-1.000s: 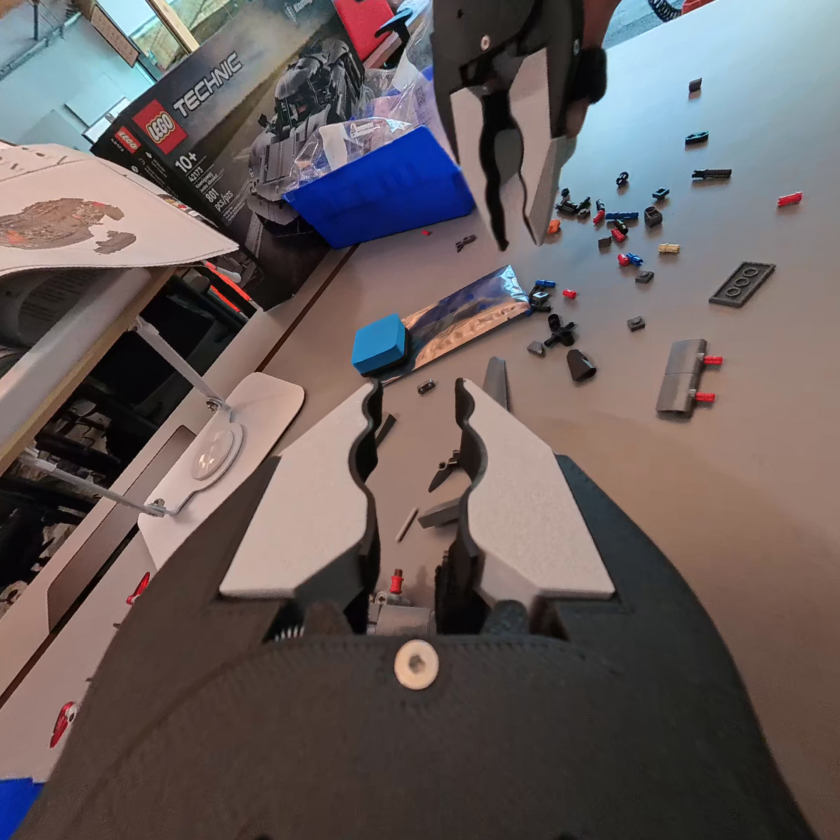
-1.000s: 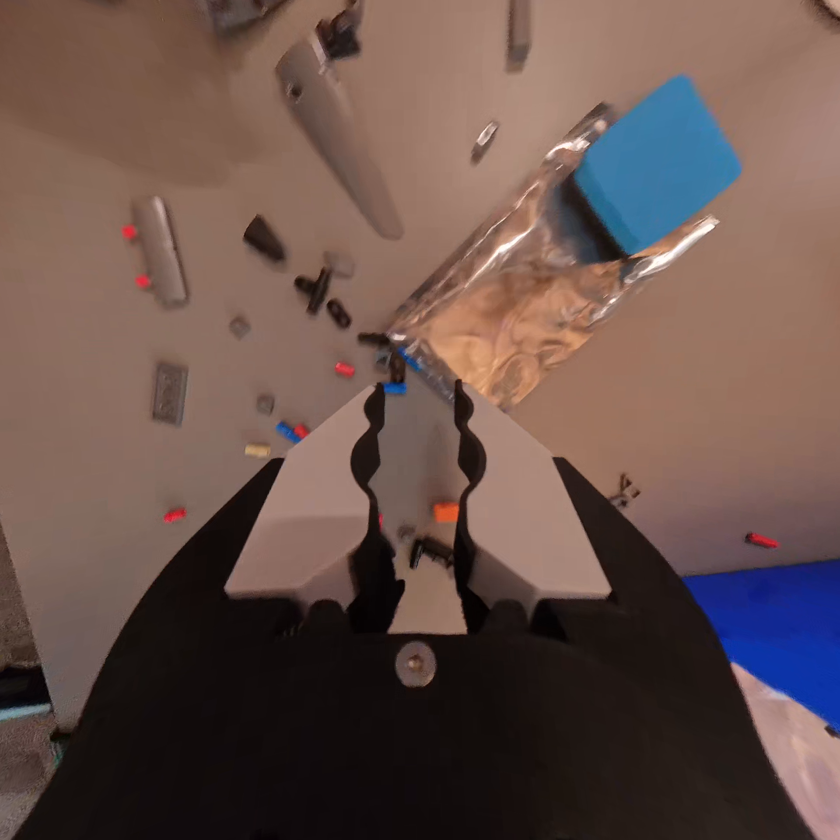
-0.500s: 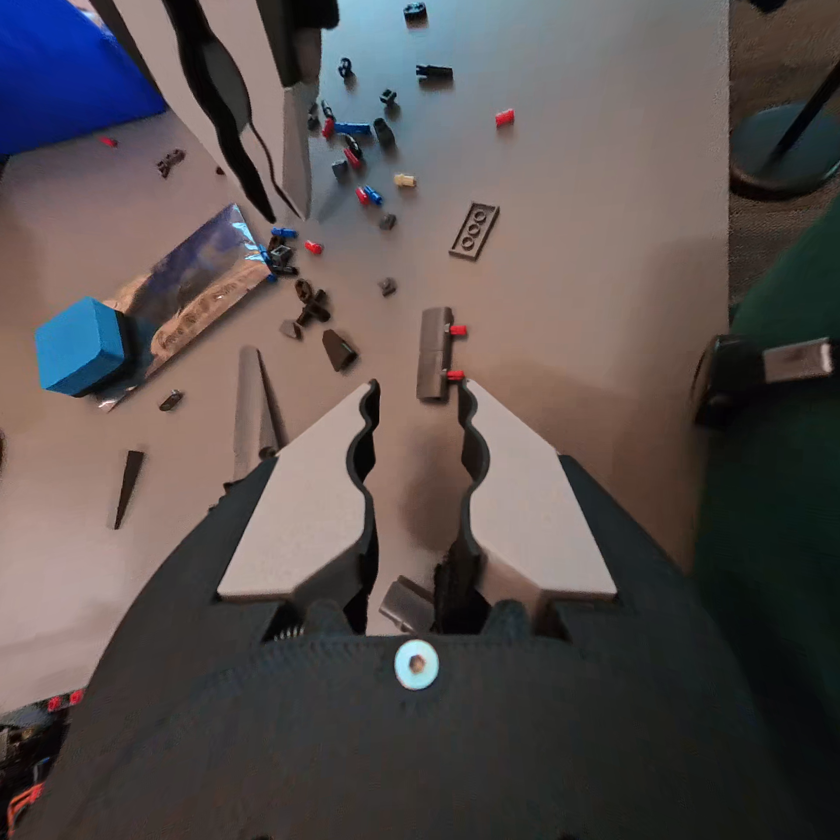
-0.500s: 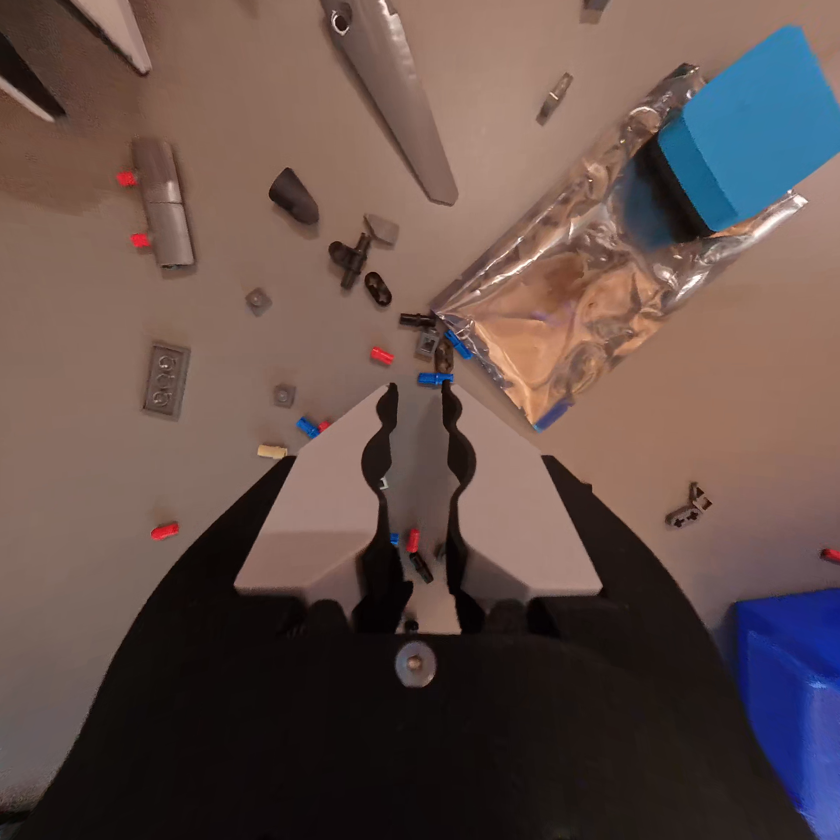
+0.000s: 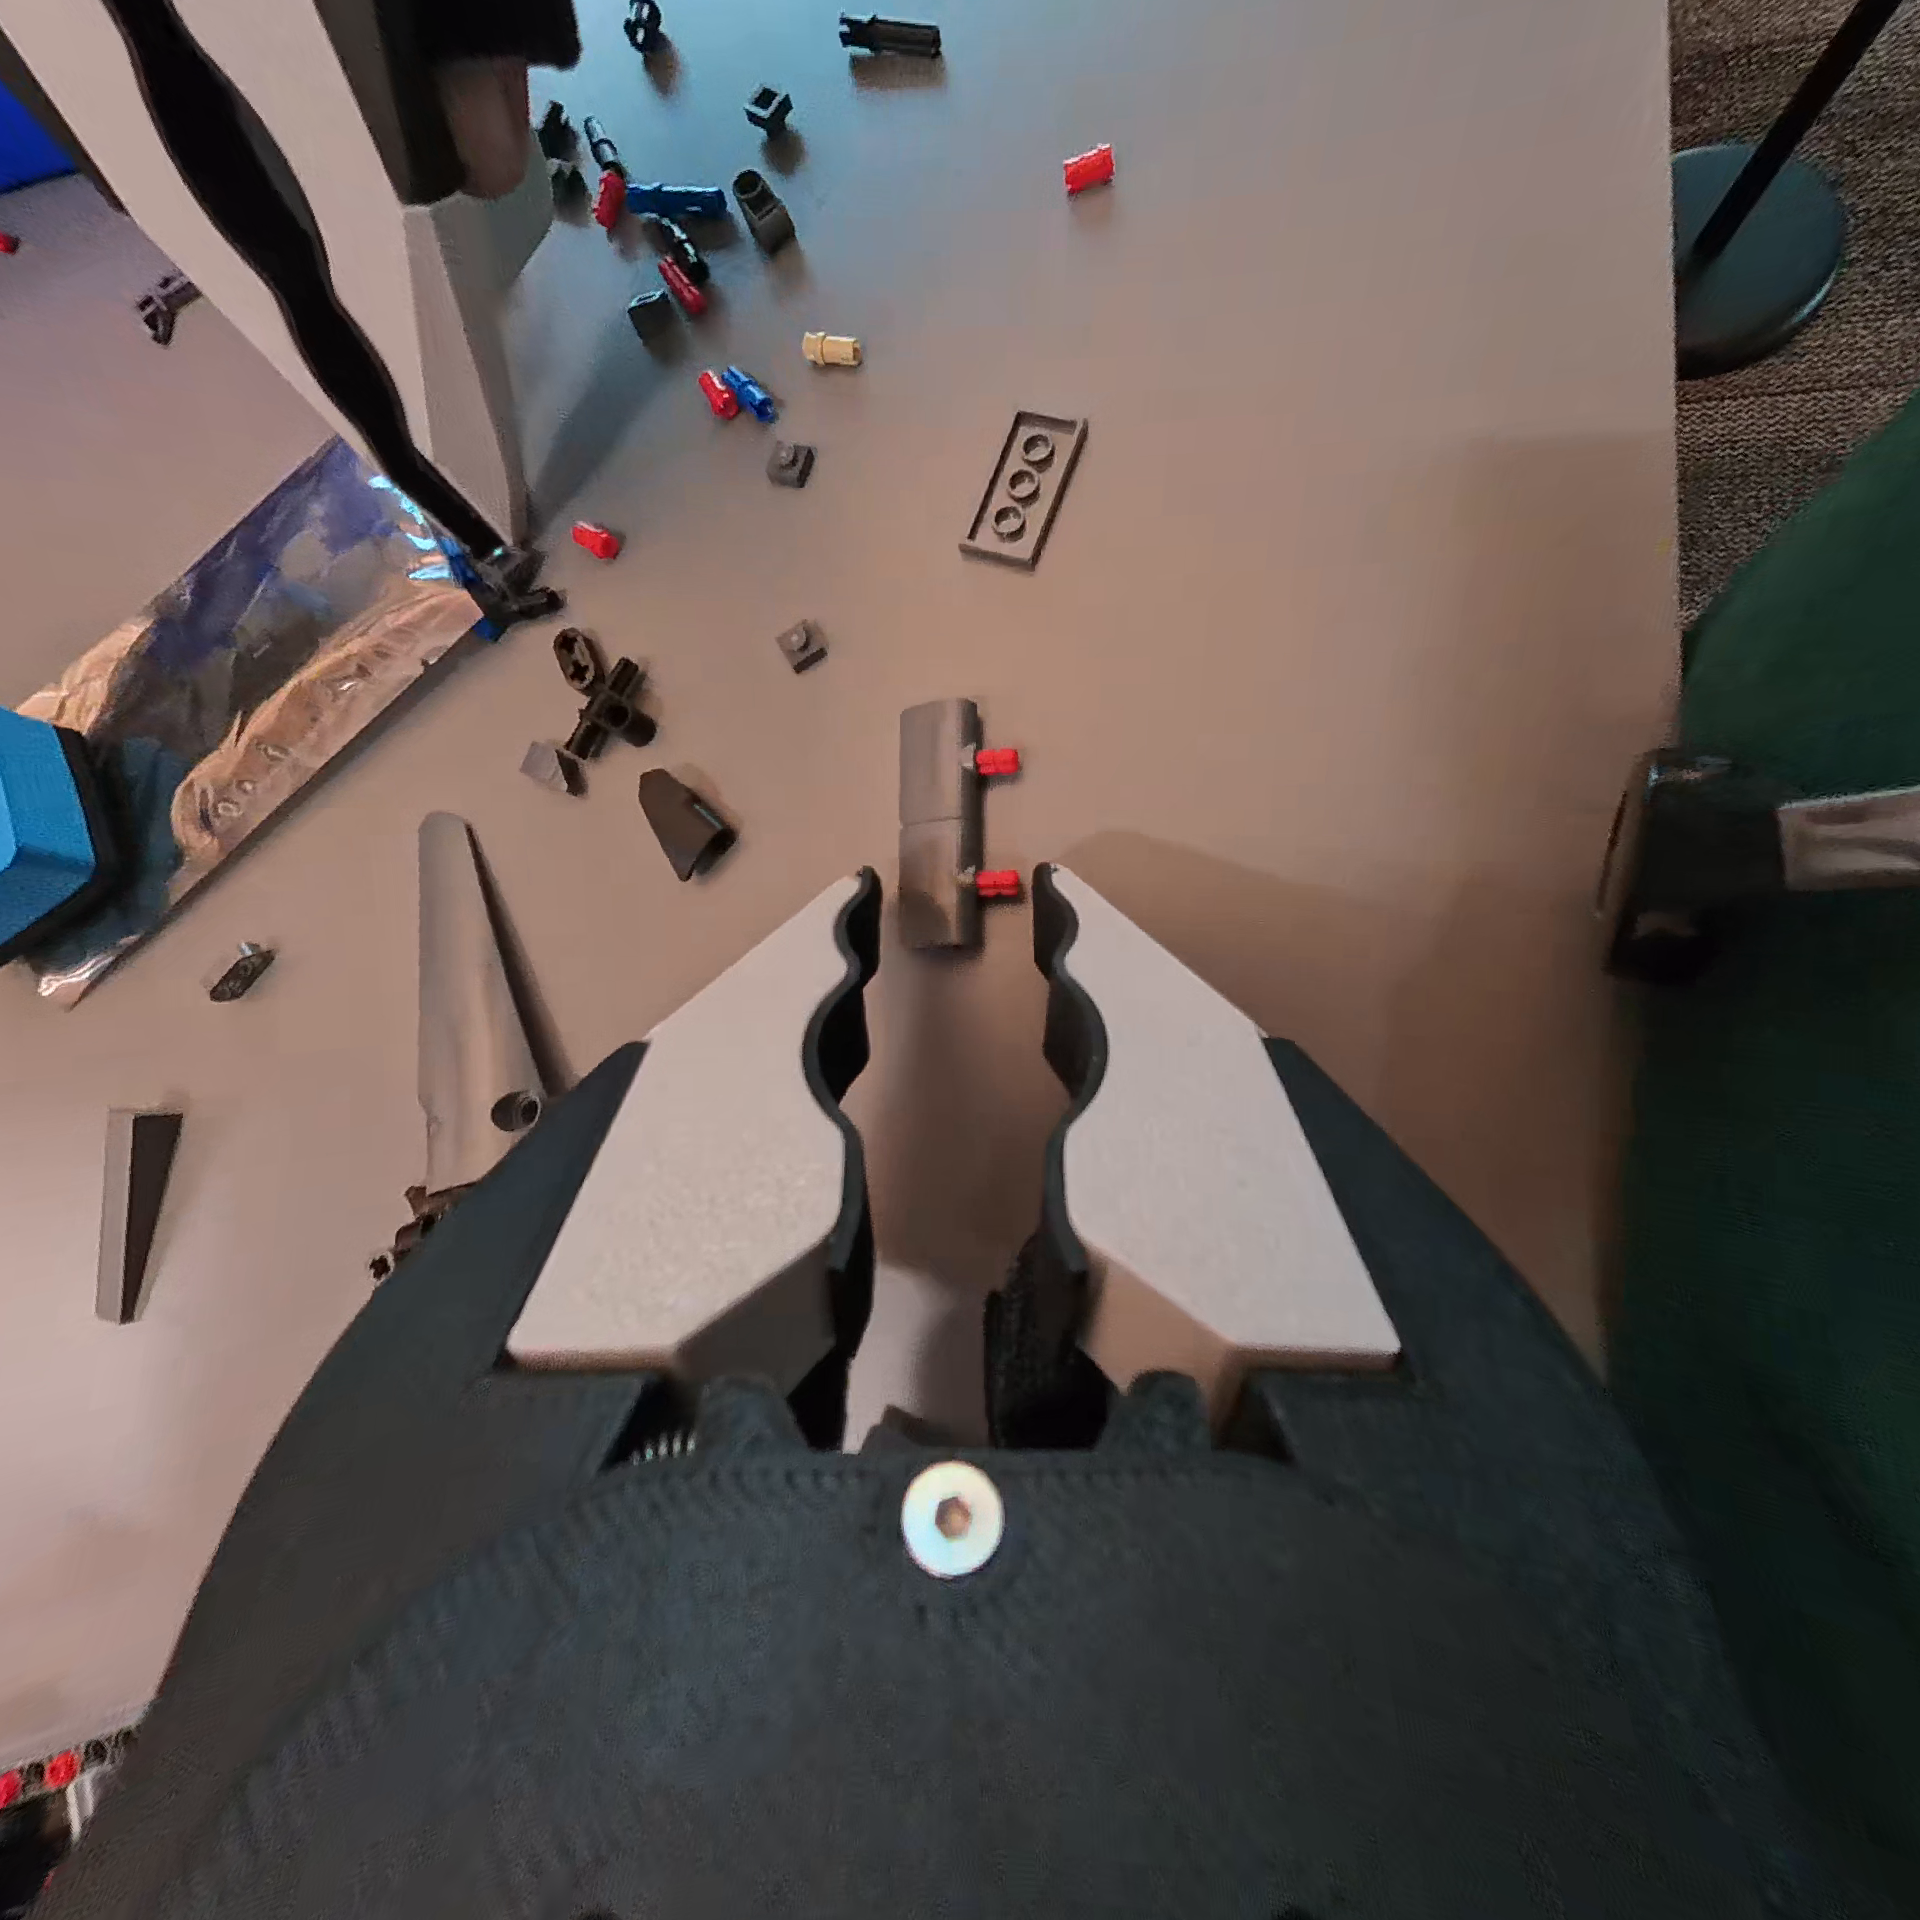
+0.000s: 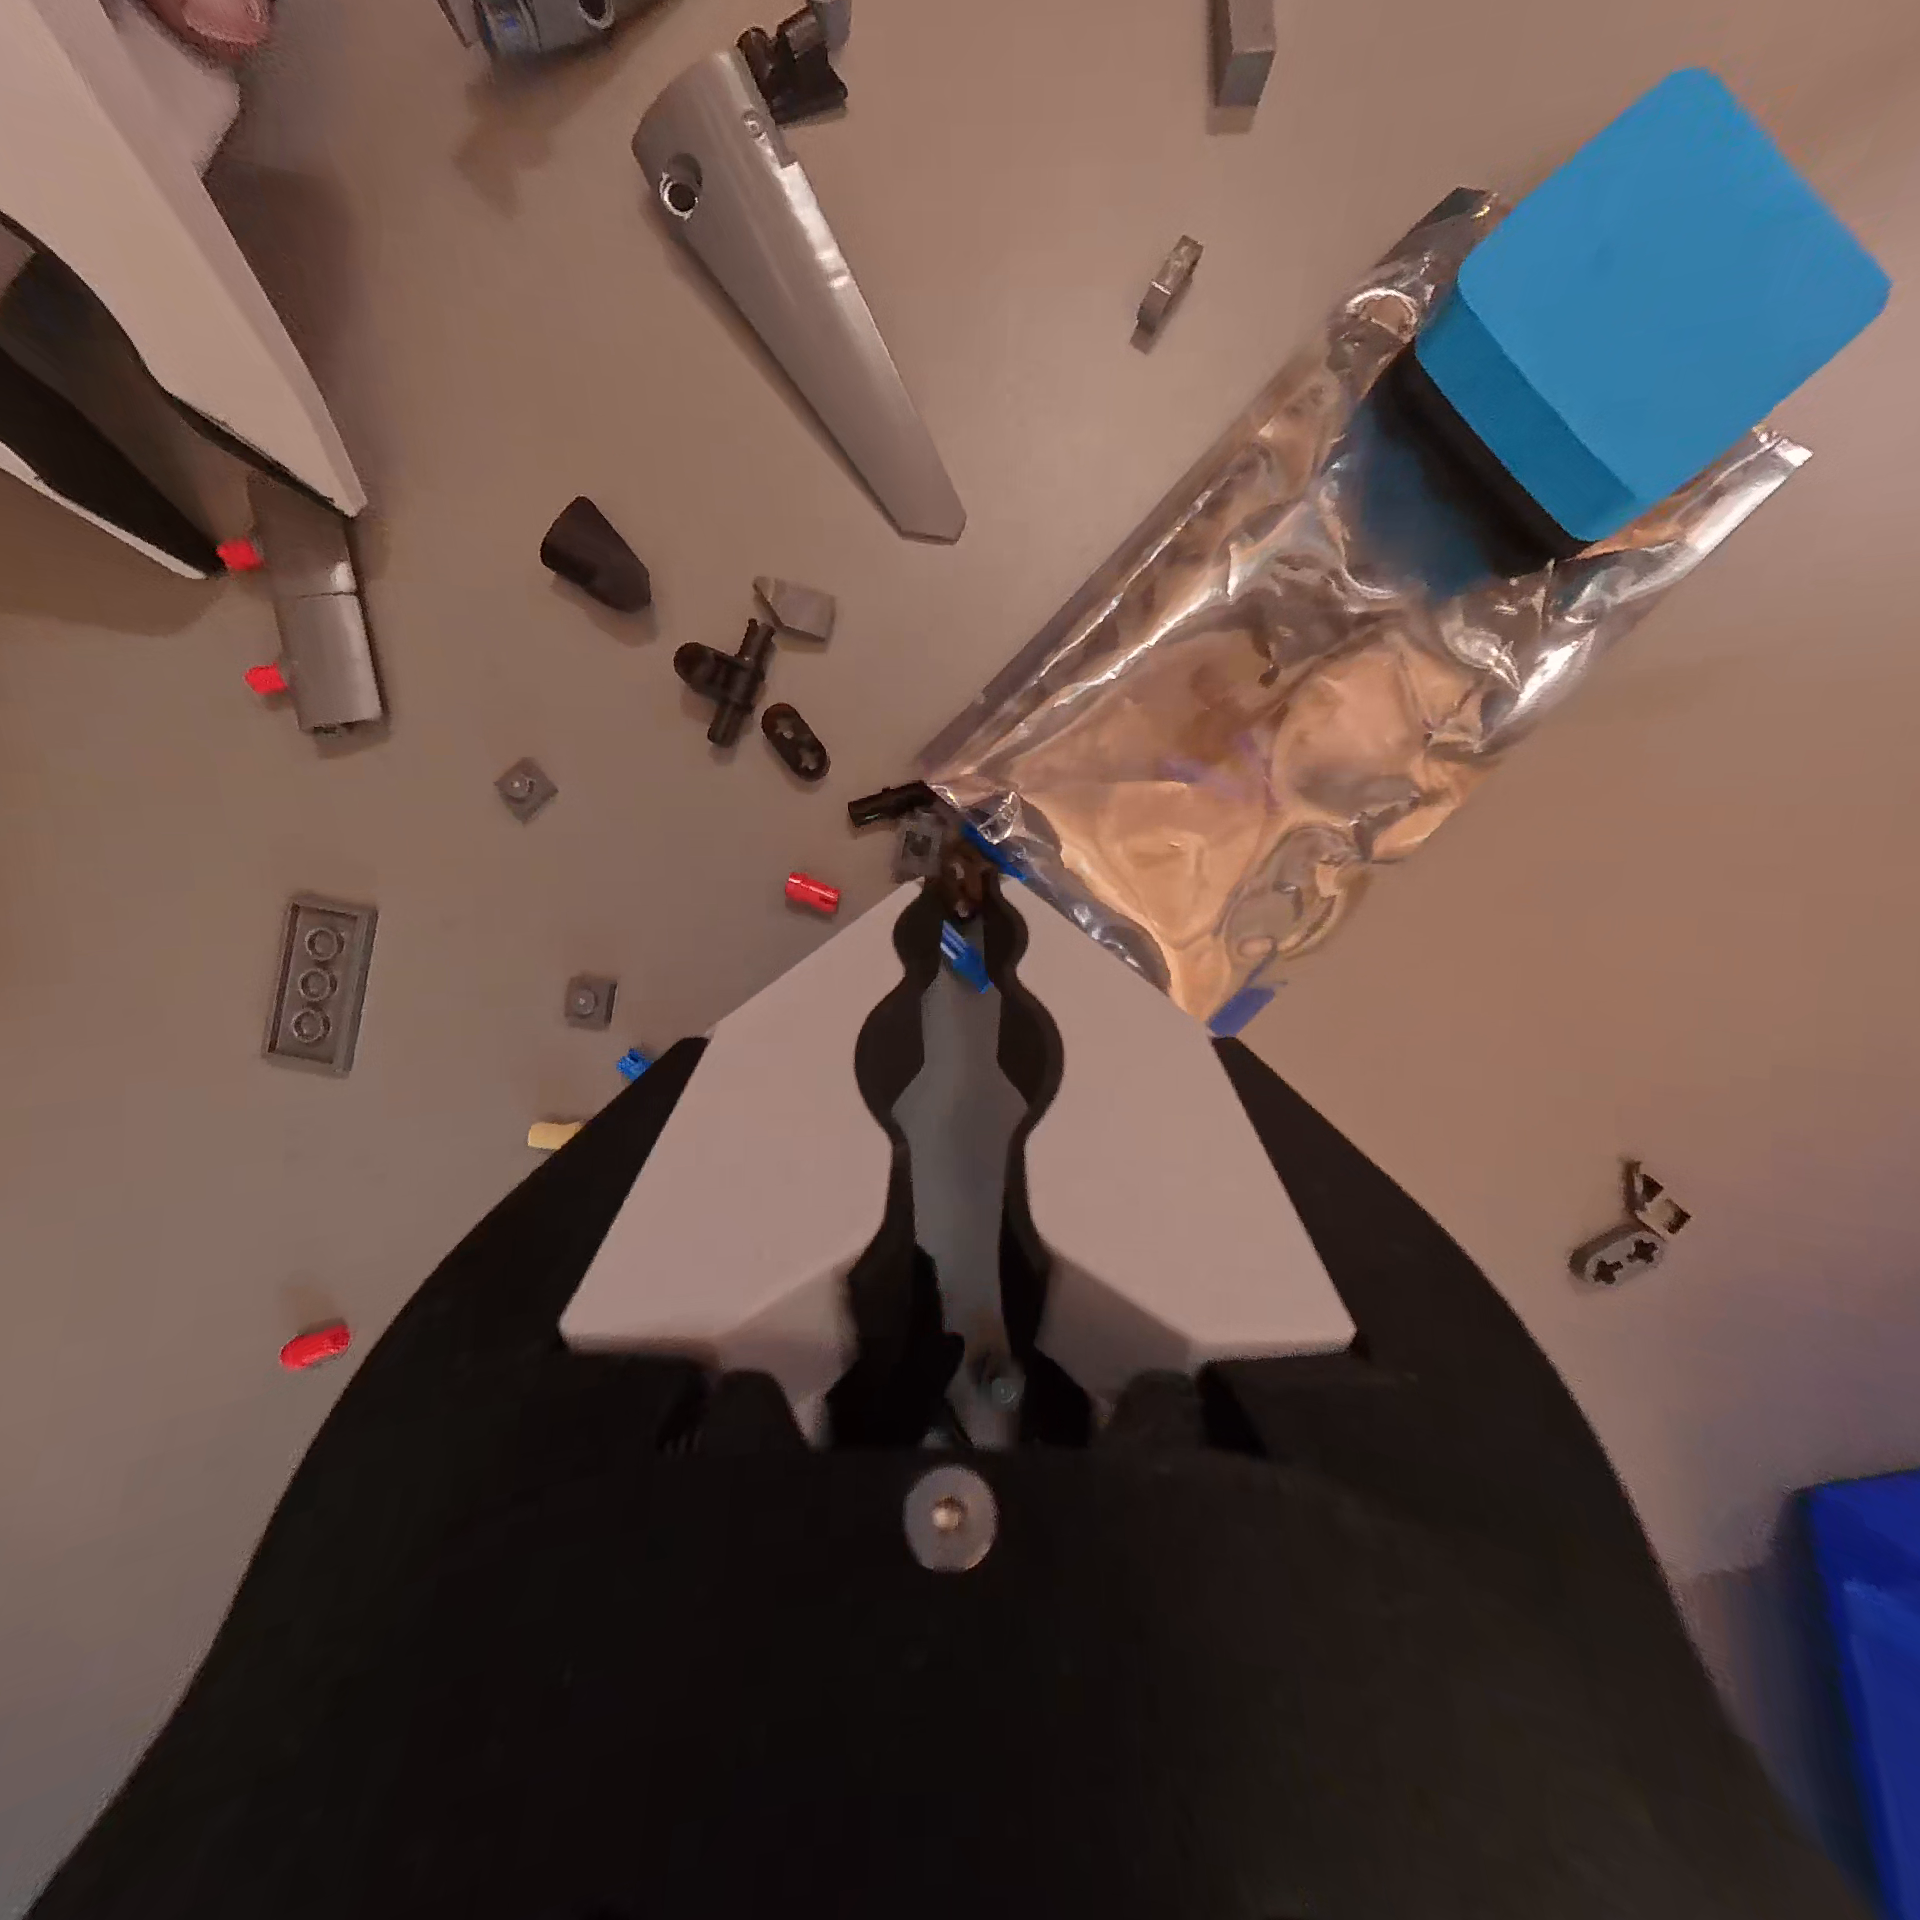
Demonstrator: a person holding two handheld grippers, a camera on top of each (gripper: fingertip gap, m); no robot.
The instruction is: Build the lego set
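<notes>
Part-picking step: left hand-held gripper (image 5: 951, 894) hovers spread over the grey hinge piece (image 5: 938, 821). Right hand-held gripper (image 6: 961, 914), nearly pressed together, pinches the small blue pin (image 6: 961, 951) beside the foil bag (image 6: 1288, 717). Next, lift it cleanly.

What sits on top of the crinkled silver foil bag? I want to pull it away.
A light blue rounded block with a black underside rests on one end of the silver foil bag. Whatever lies beneath the bag or inside it is hidden.

I work in an office-like room: plain beige tabletop (image 5: 1351, 623) under my fingers, grey carpet (image 5: 1787, 436) and black stand base (image 5: 1756, 249) beyond, to their right.
</notes>
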